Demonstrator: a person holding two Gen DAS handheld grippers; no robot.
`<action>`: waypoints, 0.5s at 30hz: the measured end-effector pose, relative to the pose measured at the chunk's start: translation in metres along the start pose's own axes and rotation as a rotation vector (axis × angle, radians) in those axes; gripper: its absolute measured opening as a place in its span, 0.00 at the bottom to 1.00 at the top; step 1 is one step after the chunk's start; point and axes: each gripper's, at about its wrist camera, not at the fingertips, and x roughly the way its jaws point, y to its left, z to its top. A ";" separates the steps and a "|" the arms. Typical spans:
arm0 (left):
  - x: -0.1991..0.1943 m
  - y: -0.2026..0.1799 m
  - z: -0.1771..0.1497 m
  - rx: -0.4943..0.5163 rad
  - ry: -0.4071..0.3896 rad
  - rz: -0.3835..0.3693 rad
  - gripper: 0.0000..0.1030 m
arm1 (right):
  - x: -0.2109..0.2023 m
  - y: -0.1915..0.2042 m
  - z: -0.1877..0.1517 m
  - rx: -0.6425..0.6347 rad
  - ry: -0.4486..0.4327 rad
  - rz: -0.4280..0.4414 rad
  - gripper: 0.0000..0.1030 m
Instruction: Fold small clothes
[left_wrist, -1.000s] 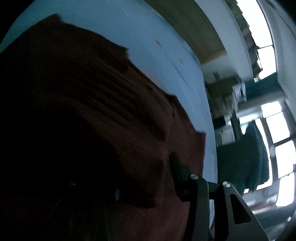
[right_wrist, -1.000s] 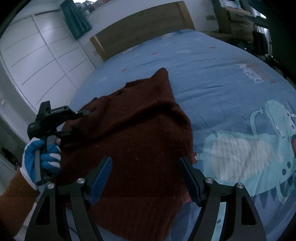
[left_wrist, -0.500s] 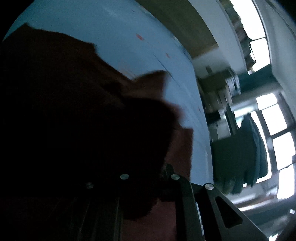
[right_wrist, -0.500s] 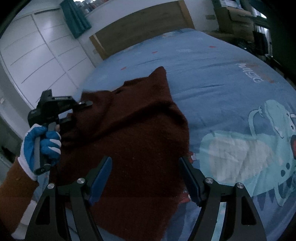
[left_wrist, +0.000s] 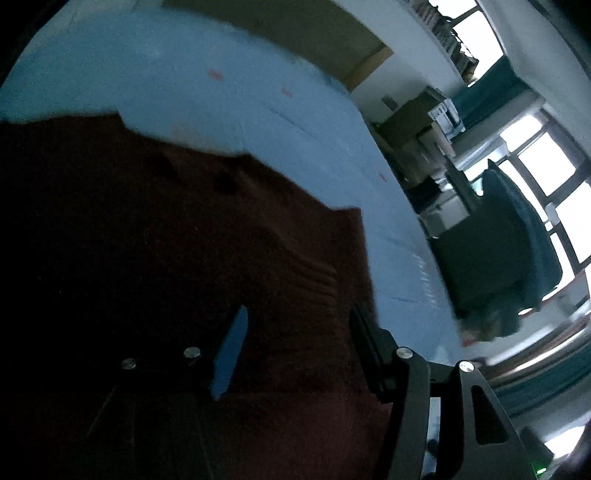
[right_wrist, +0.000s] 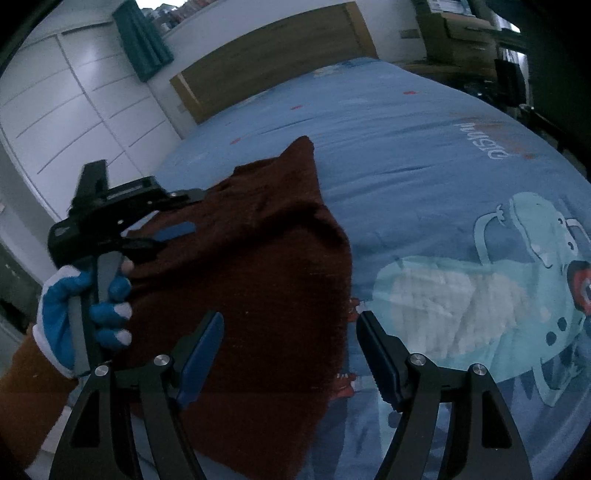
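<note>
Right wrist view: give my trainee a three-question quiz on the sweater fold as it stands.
1. True or false: the right gripper has its jaws apart with nothing pinched between them.
2. What does the sweater lie on? A) a bare wooden floor B) a blue bedsheet C) a white table
3. What covers the hand that holds the left gripper?

Key:
1. True; the sweater lies beyond its pads.
2. B
3. A blue and white glove; that gripper's jaws are opening over the sweater, with no cloth visibly pinched.
</note>
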 end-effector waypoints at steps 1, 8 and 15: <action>-0.001 0.002 -0.002 0.030 -0.010 0.067 0.50 | 0.000 0.000 0.001 0.001 -0.001 0.000 0.75; 0.019 0.019 -0.040 0.179 0.039 0.375 0.51 | 0.004 0.005 0.002 -0.012 0.002 0.000 0.75; 0.021 -0.005 -0.067 0.275 0.048 0.368 0.59 | 0.012 0.010 0.002 -0.014 0.021 -0.007 0.75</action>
